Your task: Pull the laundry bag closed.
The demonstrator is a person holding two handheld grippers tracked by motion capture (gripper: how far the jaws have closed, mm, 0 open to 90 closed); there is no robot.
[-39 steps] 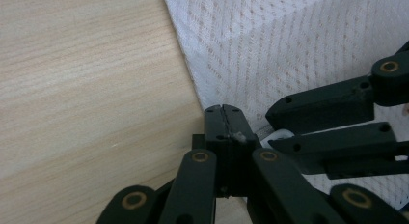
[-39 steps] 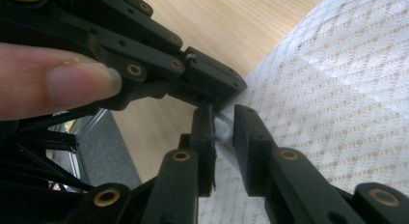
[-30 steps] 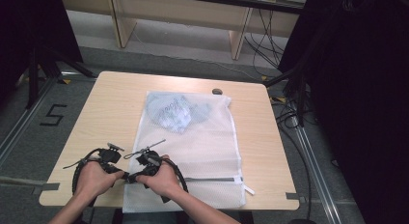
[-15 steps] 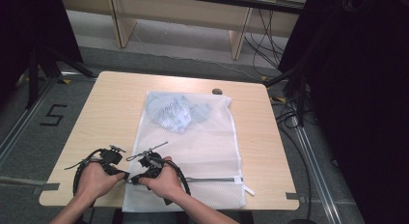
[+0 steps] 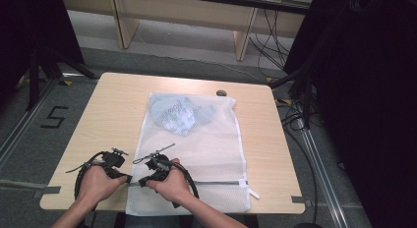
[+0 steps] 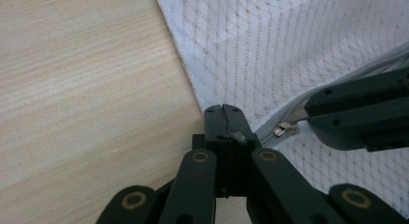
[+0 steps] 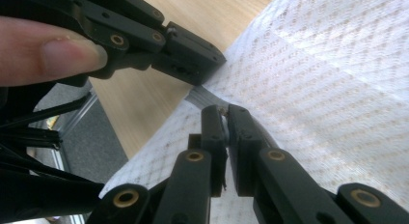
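A white mesh laundry bag lies flat on the wooden table, with bluish clothes inside its far end. A grey zipper runs across its near end. My left gripper is shut on the bag's left edge beside the zipper's end; in the left gripper view its jaws meet with a bit of fabric between them. My right gripper sits right next to it, shut on the small metal zipper pull. In the right gripper view my right gripper pinches at the zipper line, with the left gripper just beyond.
A small dark object lies on the table past the bag's far right corner. Bare wood stretches left of the bag. Grey tape strips mark the table's front corners. Dark stands and cables crowd the floor at the right.
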